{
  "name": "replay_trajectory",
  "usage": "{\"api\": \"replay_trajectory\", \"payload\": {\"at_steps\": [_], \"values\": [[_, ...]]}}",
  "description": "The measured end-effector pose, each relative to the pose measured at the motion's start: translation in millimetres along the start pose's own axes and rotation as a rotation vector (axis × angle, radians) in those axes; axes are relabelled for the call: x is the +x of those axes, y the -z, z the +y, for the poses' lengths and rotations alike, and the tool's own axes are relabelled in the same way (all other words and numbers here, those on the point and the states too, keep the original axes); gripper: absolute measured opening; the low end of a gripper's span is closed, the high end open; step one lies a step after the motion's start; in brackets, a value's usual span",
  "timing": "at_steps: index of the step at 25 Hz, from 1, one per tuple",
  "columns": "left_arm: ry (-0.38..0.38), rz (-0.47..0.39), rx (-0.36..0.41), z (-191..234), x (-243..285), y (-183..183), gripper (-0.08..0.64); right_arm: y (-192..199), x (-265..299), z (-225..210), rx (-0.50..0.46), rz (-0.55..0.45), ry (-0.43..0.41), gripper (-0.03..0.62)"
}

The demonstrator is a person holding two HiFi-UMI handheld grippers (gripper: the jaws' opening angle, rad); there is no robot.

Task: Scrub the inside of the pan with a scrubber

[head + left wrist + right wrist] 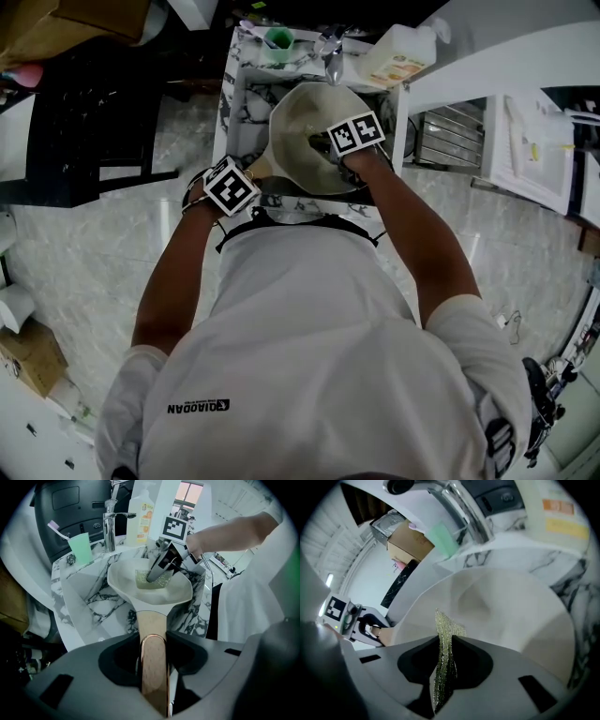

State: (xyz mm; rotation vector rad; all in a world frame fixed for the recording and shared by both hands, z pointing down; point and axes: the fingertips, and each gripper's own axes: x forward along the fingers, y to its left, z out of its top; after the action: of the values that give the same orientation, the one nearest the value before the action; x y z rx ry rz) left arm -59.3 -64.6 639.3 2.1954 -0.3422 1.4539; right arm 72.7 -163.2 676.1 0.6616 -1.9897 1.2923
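Two grippers share the work: your left gripper (153, 645) clamps the wooden handle (152, 623) to steady the pan (154, 597) over the marbled sink (89, 599), while your right gripper (445, 645) pinches the green scrubber (446, 630) edge-on so its free edge meets the pan's inside.

It looked like a washroom corner of a home or studio. A white, dark-veined marble sink (89, 606) sat under a chrome tap (110, 522). A green cup (80, 545) held a toothbrush (58, 530), with a soap bottle (140, 517) beside the tap. The floor (103, 244) was pale stone tile, and a cardboard box (410, 543) stood nearby.
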Motion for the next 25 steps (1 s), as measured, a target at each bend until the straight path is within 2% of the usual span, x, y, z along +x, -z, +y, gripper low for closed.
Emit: {"api": "replay_trajectory", "payload": {"at_steps": [3,6,12,17,25], "values": [[-0.002,0.002,0.002,1,0,0,0.176,-28,-12,-31,-0.082,-0.114,0.152,0.087],[-0.002,0.001,0.001,1,0,1,0.176,-46,-20,-46,-0.144,-0.178,0.235,0.087],[-0.002,0.002,0.001,1,0,1,0.176,-56,-13,-66,-0.316,-0.139,0.392,0.086],[-0.02,-0.012,0.006,3,-5,-6,0.176,-50,12,-65,-0.442,-0.082,0.404,0.087],[-0.016,-0.012,0.008,3,-4,-6,0.176,-41,30,-74,-0.362,-0.077,0.386,0.094]]}}
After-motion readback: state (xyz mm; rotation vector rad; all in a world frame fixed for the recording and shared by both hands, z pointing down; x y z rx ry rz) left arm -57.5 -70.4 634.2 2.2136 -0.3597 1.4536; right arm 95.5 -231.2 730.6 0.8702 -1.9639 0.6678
